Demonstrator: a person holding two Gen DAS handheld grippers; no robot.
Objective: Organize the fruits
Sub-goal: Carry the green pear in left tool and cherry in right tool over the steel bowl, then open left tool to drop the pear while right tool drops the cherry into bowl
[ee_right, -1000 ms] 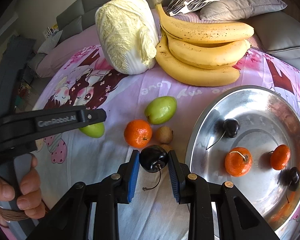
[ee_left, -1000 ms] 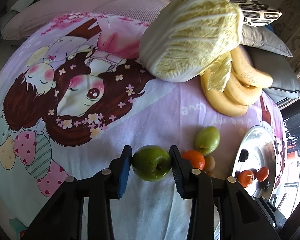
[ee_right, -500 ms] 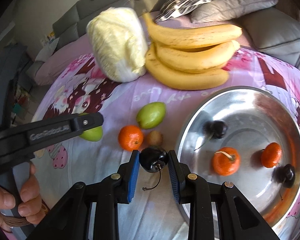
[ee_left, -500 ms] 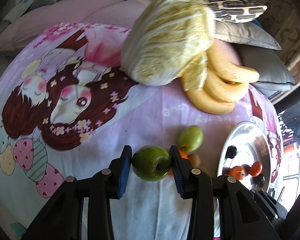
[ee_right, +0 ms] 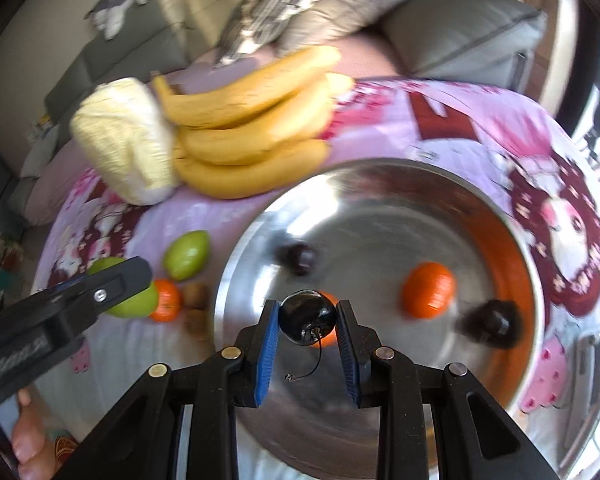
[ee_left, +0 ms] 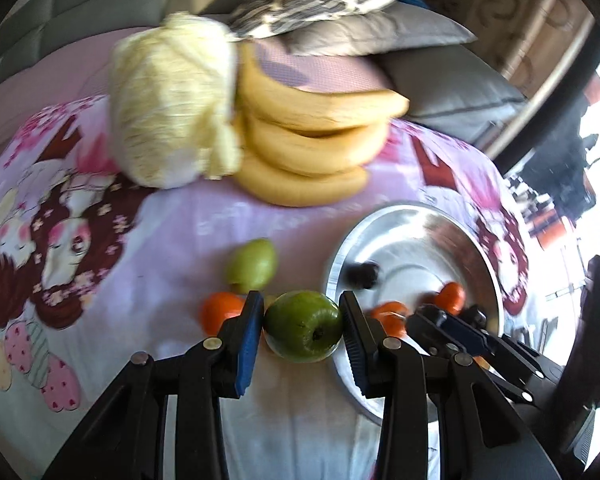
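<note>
My left gripper (ee_left: 302, 326) is shut on a green apple (ee_left: 303, 325), held just left of the steel bowl's rim (ee_left: 334, 264). My right gripper (ee_right: 308, 320) is shut on a dark cherry (ee_right: 308, 316) with its stem hanging down, above the near part of the steel bowl (ee_right: 380, 184). Inside the bowl lie a tangerine (ee_right: 429, 289), a second tangerine partly hidden behind the held cherry, and two dark cherries (ee_right: 299, 258). On the cloth left of the bowl lie a green pear-shaped fruit (ee_right: 187, 255), a tangerine (ee_right: 166, 300) and small brown fruits (ee_right: 194, 295).
A bunch of bananas (ee_left: 312, 152) and a napa cabbage (ee_left: 172, 100) lie at the back of the cartoon-print cloth (ee_left: 60, 248). Grey and patterned cushions (ee_left: 380, 36) sit behind them. A person's hand (ee_right: 28, 440) holds the left gripper's handle (ee_right: 40, 328).
Both grippers have swung right toward the bowl, each keeping its fruit. The cherry now hangs over the bowl's interior, and the apple is beside the rim.
</note>
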